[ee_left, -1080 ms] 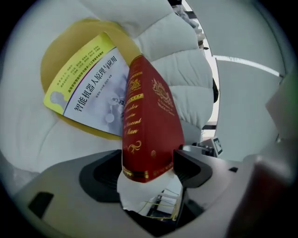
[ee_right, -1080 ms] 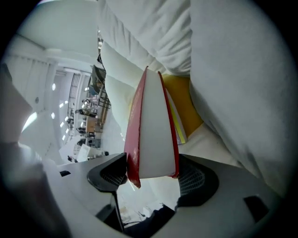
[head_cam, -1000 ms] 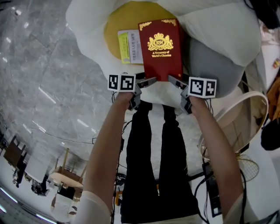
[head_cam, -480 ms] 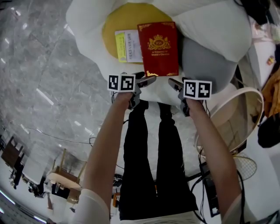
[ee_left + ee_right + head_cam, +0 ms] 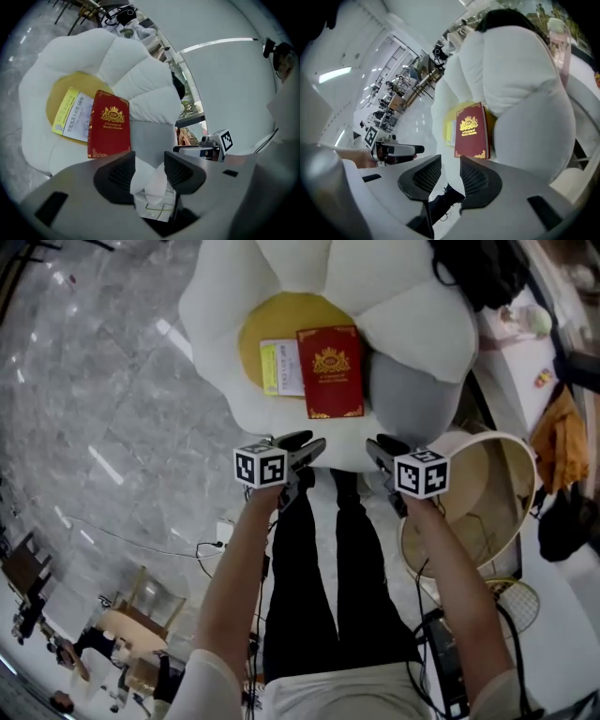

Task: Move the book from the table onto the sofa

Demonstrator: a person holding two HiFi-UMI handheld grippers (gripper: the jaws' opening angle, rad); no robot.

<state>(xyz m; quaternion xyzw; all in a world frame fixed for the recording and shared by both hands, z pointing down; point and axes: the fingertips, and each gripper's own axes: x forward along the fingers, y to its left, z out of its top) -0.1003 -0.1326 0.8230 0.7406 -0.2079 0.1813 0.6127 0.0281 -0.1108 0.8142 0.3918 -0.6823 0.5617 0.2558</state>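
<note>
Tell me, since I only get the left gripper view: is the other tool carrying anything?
Observer: No. In the right gripper view the right tool has nothing between its jaws, which are closing. The book lies beyond them on the sofa.
Operator: Where is whoever holds the tools?
Observer: The head view shows the person, in black trousers, standing right at the sofa's front edge.
Operator: Is anything beside the sofa?
Observer: Yes. In the head view, what looks like a round pale-rimmed table stands at the sofa's right.
</note>
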